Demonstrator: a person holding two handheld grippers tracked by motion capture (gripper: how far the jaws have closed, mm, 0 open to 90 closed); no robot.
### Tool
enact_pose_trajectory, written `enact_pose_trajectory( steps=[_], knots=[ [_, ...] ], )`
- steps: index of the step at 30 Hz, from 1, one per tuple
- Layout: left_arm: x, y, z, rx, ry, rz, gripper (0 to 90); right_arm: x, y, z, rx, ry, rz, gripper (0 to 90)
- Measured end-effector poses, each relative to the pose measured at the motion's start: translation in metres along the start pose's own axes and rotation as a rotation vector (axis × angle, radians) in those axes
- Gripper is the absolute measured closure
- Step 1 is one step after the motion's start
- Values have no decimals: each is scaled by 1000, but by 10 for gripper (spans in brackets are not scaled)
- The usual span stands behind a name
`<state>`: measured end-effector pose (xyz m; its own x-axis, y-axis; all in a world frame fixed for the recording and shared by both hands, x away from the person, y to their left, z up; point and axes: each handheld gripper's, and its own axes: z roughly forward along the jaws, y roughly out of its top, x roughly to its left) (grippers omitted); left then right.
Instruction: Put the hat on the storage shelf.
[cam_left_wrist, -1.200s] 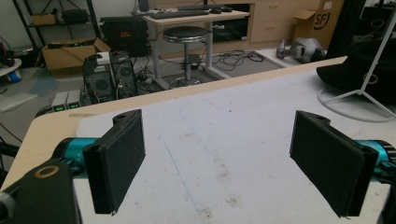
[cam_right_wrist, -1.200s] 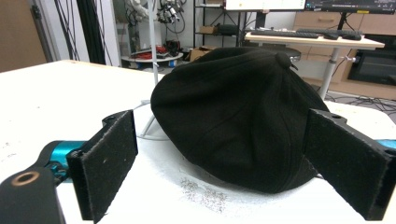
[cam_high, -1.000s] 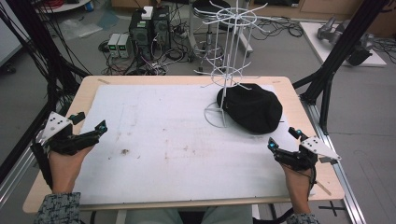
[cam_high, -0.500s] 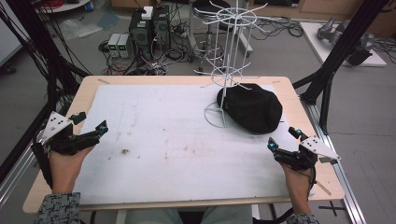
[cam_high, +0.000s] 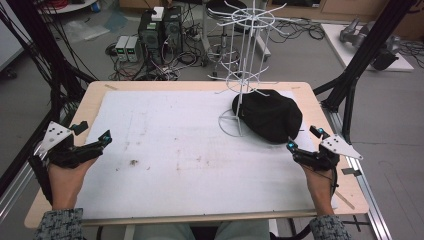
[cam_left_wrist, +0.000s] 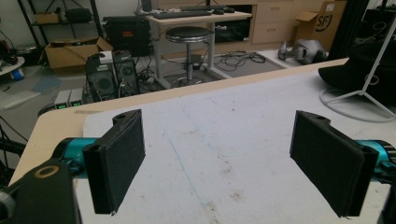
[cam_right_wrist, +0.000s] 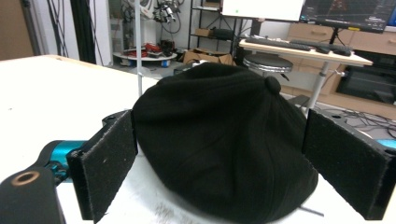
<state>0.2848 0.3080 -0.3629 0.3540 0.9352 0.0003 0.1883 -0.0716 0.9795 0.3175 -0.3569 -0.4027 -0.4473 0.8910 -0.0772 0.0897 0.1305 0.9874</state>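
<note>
The black cap (cam_high: 267, 116) is sitting at the far right of the white mat (cam_high: 165, 150), around 1 o'clock from the table's middle, tucked against the base ring of the white wire rack (cam_high: 245, 75) — part of the ring is running under its edge. The right gripper (cam_high: 304, 141) is hovering just beside it, with the cap lying at roughly 11 o'clock from the jaws. In the right gripper view both pads are spread wide, gripping nothing, and the cap (cam_right_wrist: 224, 144) is sitting dead ahead at 12 o'clock, framed between them with its top button up. The left gripper (cam_high: 95, 142) is resting way over at the mat's 9 o'clock edge, jaws also gaping and empty — well apart from the cap. My guess is the right hand is going for it, being far nearer.
</note>
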Motion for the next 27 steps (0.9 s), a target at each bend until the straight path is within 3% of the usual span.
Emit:
enact_pose_trajectory(
  steps=[3,9,15,18,25,27],
  knots=[
    [1,-1,1,2,-7,-13,183,-6,6,9,16,20,-22,95],
    [-1,0,1,-3,-15,-8,183,-18,19,24,39,44,-14,95],
    [0,-2,3,4,-18,-13,183,-38,42,50,52,69,-17,95],
    [1,-3,4,12,-18,-15,183,-46,43,63,80,92,-6,96],
    [3,-7,4,24,1,-13,187,-62,37,93,159,84,32,96],
    [4,-7,3,26,6,-13,187,-63,37,96,159,79,23,96]
  ],
)
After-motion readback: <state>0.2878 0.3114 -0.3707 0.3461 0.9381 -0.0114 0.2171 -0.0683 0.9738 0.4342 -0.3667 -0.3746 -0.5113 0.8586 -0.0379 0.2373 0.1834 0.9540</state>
